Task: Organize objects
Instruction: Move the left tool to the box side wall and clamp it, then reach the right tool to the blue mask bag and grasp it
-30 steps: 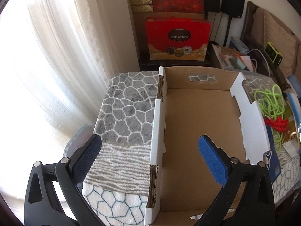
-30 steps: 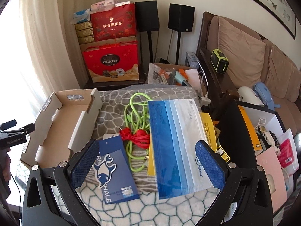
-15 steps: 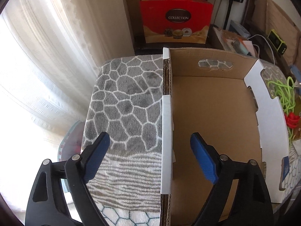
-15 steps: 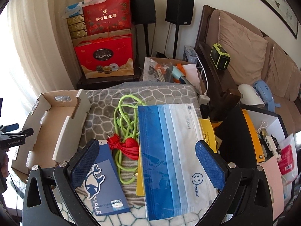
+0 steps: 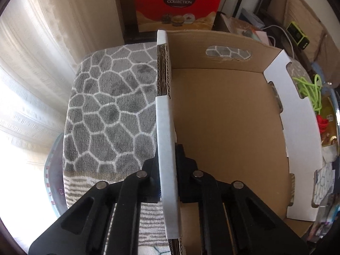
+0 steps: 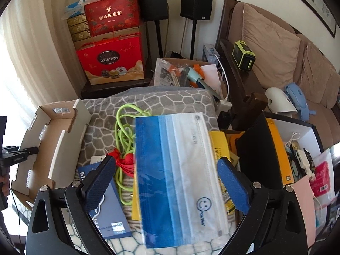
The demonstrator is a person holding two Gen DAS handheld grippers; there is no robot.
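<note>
I have the cardboard box (image 5: 223, 127) sitting open and empty on the left part of the bench (image 5: 110, 110), which is covered in a grey cloth with a white honeycomb pattern. My left gripper (image 5: 167, 170) is clamped on the box's left wall — one black finger outside, one inside, pressed against the white-faced cardboard. In the right wrist view the same box (image 6: 51, 144) shows at the far left, and the left gripper's tip (image 6: 27, 150) meets its outer wall there. My right gripper (image 6: 165, 182) hangs over the pile beside the box, its blue pads wide apart and just starting to close, with a packet of blue and white face masks (image 6: 176, 178) lying below the gap; I think nothing is touched yet, though the lens makes that hard to judge. Left of the packet lies a tangle of green cord (image 6: 125, 140) with a red bundle (image 6: 125, 161) on it, and a dark blue card with a whale (image 6: 106, 216) sits near the left pad. Beyond the bench stands a red gift box (image 6: 112, 61).
</note>
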